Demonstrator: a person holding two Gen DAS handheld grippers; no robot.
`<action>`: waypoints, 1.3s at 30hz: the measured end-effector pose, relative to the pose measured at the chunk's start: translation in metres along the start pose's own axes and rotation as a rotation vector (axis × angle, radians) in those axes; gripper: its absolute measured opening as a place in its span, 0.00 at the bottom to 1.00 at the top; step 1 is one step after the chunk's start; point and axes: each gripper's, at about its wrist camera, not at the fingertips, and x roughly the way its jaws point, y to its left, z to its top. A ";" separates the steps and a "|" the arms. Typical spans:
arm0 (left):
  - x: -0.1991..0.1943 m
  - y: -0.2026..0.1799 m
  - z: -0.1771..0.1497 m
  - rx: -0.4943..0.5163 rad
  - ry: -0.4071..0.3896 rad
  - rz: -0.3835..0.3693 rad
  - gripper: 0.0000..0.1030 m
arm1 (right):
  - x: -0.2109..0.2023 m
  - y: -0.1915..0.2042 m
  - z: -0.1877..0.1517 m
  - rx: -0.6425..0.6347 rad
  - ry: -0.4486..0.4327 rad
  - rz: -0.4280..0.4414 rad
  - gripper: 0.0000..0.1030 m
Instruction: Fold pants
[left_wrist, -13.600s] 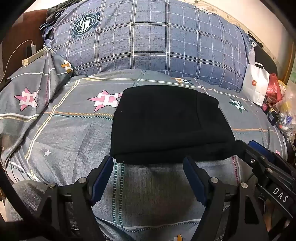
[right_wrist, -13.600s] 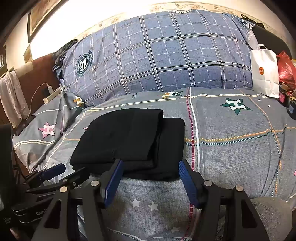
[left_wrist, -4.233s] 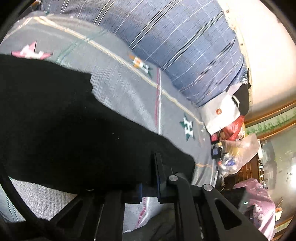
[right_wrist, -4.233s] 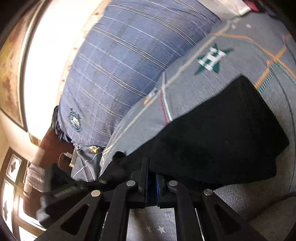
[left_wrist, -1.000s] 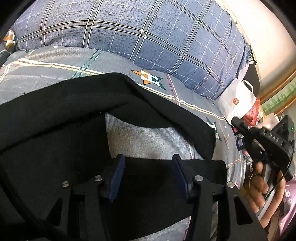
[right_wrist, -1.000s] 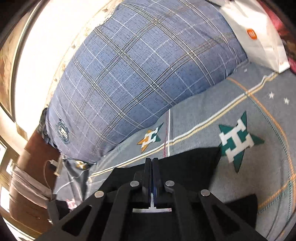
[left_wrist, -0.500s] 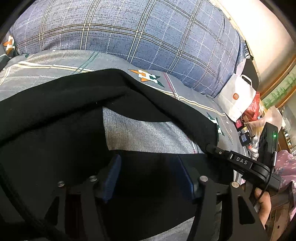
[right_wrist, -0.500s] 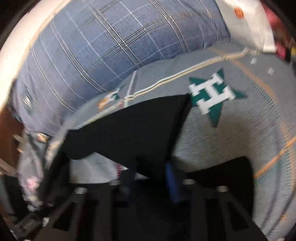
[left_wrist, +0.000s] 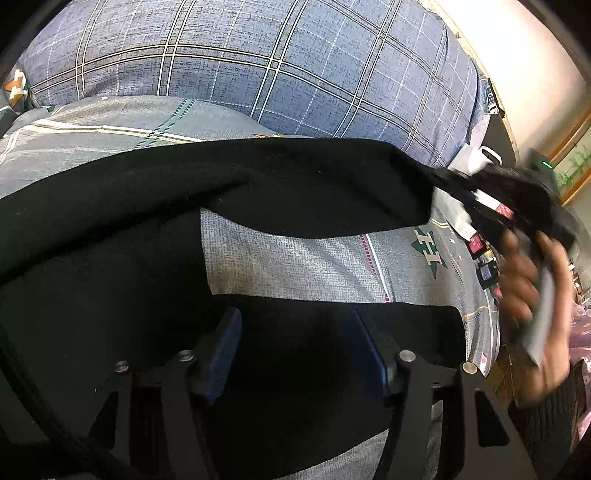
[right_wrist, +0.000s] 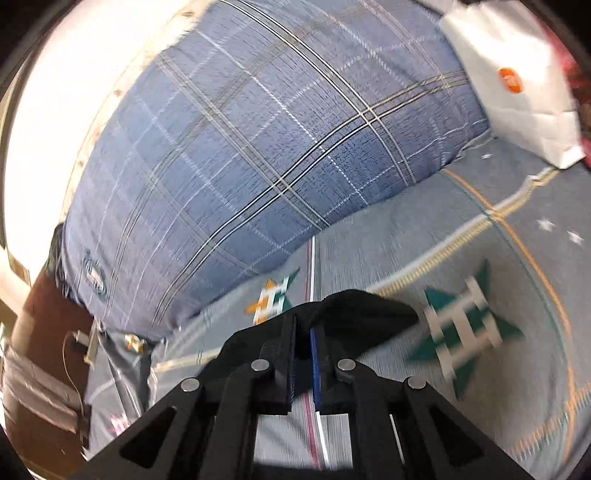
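The black pants lie spread on the bed sheet. One leg stretches across the middle of the left wrist view to the right, where my right gripper, blurred, is shut on its end with a hand behind it. In the right wrist view the right gripper pinches that black hem just above the sheet. The other leg lies flat beneath my left gripper, which stands open with its blue pads wide apart over the cloth.
A big blue plaid pillow fills the back of the bed. A white paper bag stands at the far right by it. Small clutter sits along the bed's right side. A cable and brown headboard are at the left.
The right gripper has carried the leg's end up and to the right, pulling that leg out straighter. The left gripper's fingers stand a little wider; it stays over the lower leg.
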 end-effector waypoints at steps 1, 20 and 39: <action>0.000 0.000 0.000 0.000 0.000 -0.001 0.60 | 0.009 -0.001 0.009 0.008 0.007 0.005 0.10; -0.009 -0.006 -0.011 0.035 -0.030 0.037 0.60 | -0.013 -0.010 0.001 0.013 -0.153 -0.099 0.12; -0.143 0.110 -0.046 -0.323 -0.258 0.163 0.61 | -0.041 0.057 -0.191 0.069 0.219 0.612 0.19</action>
